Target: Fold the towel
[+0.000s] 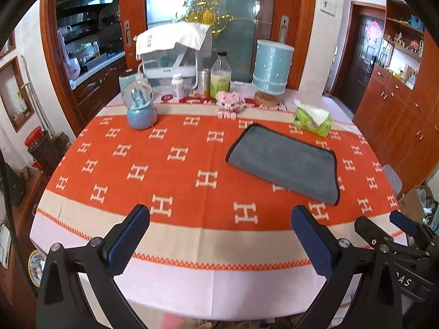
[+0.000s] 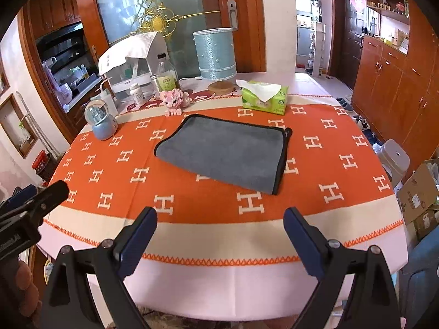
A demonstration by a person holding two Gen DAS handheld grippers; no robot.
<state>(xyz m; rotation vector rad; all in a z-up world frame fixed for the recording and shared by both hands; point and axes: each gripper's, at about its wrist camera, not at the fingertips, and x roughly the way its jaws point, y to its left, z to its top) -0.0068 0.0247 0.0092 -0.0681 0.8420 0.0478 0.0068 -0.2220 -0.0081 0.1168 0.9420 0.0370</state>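
While both tools hang empty over the near table edge, the grey towel [image 2: 227,150] lies folded on the orange tablecloth [image 2: 115,170].
Left gripper [image 1: 219,235] and right gripper [image 2: 219,235] have jaws spread wide, well apart from the towel; tissue pack [image 2: 264,97], pink toy [image 2: 174,99] and snow globe [image 2: 101,122] stand beyond it.

Daylit dining room: frosted-glass sliding door [image 2: 153,8] behind worktop [image 2: 219,279], wooden cabinets [image 2: 389,82] right, kitchen opening [image 1: 87,41] left.
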